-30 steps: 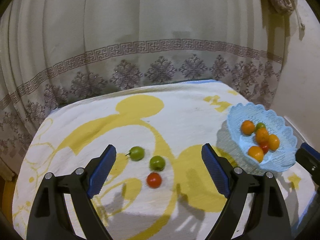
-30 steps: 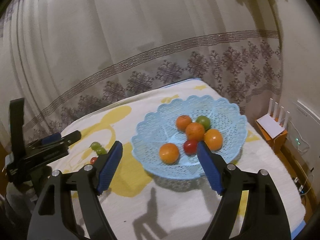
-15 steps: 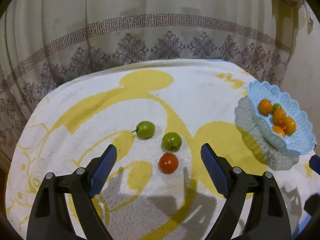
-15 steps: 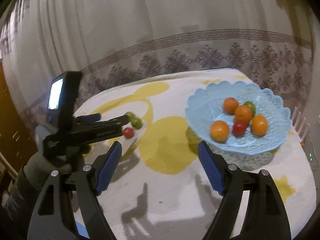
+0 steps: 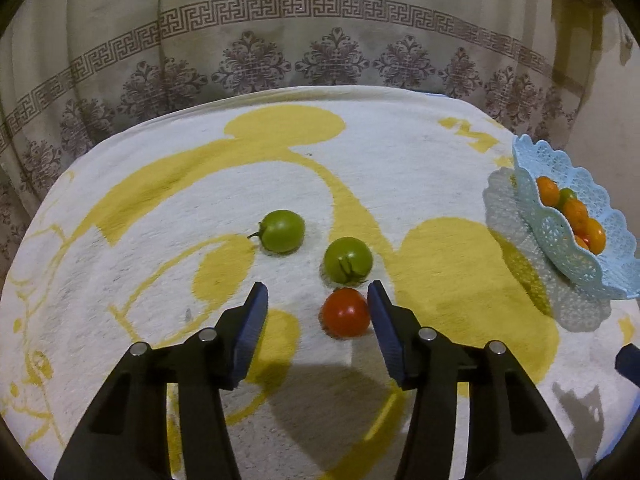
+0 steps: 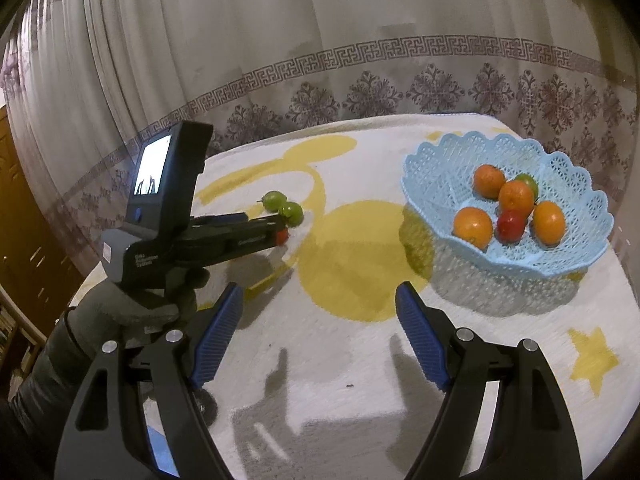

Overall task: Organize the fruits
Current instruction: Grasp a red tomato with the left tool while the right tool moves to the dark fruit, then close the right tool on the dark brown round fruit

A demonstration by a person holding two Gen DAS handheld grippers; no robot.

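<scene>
Left hand-held gripper (image 5: 316, 312) has just been closing; its jaws stand apart around the small round red tomato (image 5: 345, 312) on the towel-covered desk (image 5: 400, 160), right pad about touching it. Light, smooth, bruisable: pinch its widest middle gently. Right hand-held gripper (image 6: 318, 330) apart, empty.

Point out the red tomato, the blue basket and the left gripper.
red tomato (image 5: 346, 312), left wrist view, its top.
blue basket (image 6: 432, 168), right wrist view, its far rim.
left gripper (image 5: 316, 312), left wrist view, midway between its fingers.
</scene>
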